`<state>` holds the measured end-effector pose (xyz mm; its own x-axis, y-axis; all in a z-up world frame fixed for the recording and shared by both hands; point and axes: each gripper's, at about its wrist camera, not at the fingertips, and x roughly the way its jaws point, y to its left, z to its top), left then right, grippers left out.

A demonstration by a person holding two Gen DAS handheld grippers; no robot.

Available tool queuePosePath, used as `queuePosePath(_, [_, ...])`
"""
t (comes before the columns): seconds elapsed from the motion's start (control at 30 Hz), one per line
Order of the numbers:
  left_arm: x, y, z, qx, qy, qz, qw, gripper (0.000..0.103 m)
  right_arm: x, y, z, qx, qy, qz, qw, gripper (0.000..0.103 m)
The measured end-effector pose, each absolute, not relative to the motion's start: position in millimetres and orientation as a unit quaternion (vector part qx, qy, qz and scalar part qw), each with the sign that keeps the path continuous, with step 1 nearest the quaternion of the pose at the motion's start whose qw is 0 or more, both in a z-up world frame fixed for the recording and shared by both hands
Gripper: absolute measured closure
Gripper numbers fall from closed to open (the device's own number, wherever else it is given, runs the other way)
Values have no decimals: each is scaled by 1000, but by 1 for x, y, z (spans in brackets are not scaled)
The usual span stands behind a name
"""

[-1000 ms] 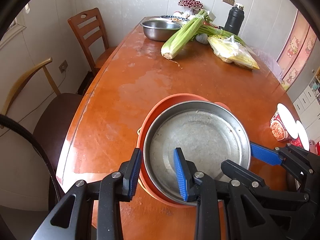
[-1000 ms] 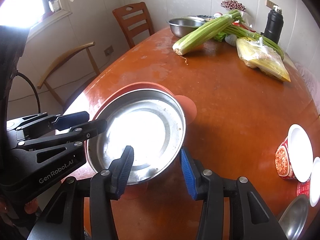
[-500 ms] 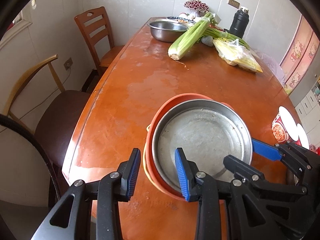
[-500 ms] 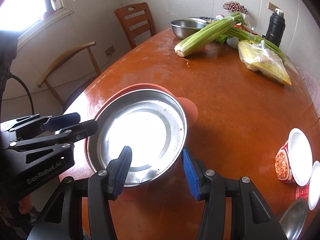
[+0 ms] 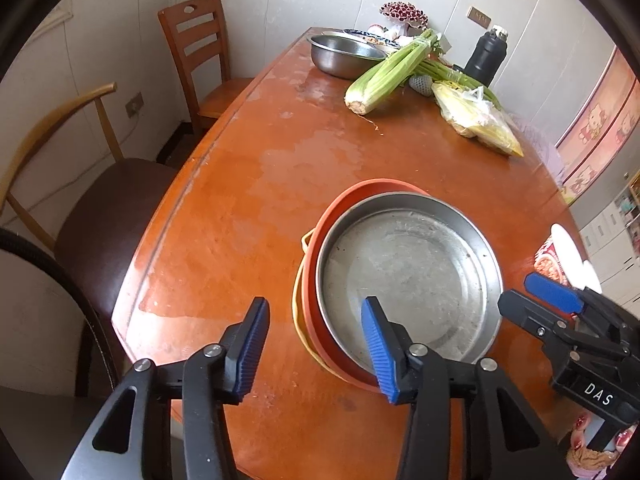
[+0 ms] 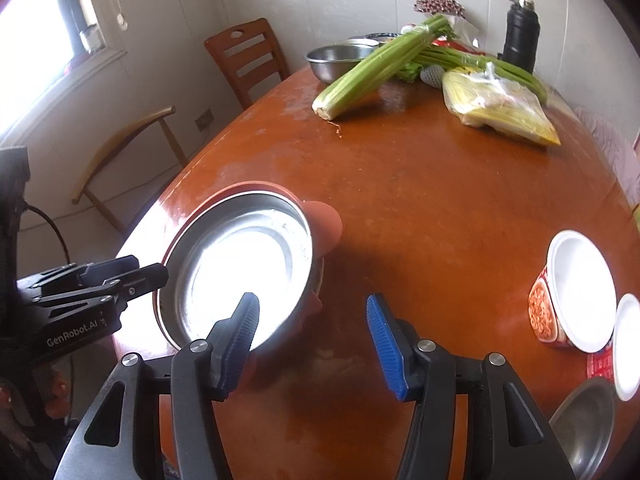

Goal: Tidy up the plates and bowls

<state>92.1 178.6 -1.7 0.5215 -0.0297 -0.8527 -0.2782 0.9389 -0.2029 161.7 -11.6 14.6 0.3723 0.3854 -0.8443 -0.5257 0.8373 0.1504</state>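
A shallow steel plate [image 5: 408, 276] rests inside an orange bowl [image 5: 332, 216] near the table's front edge; both also show in the right wrist view, the plate [image 6: 240, 276] glaring and the orange bowl [image 6: 326, 226] around it. My left gripper [image 5: 316, 340] is open and empty, just left of and in front of the stack. My right gripper [image 6: 312, 332] is open and empty, to the right of the stack. A red patterned bowl with white inside [image 6: 576, 296] lies tilted at the right. A steel bowl [image 5: 344, 54] stands at the far end.
The wooden table [image 5: 248, 200] holds celery [image 5: 388, 72], a bag of corn [image 5: 476, 120] and a black flask [image 5: 488, 56] at the far end. Two chairs [image 5: 200, 60] stand on the left. Another white bowl [image 6: 626, 344] and a steel dish [image 6: 584, 424] lie at the right front.
Both grippers have drawn back from the plate and spread apart, the left moving left and the right moving right. The plate stays resting in the orange bowl.
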Motion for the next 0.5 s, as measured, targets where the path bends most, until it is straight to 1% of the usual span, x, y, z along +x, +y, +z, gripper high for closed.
queuePosePath(0.23, [102,180,-22,-185,508,65,839,53,172,-15,1,-45,519,276,808,45])
queuePosePath(0.5, [112,173,-37,-195,523,42,829,53,179,7,-19,-55,545,299,782,45])
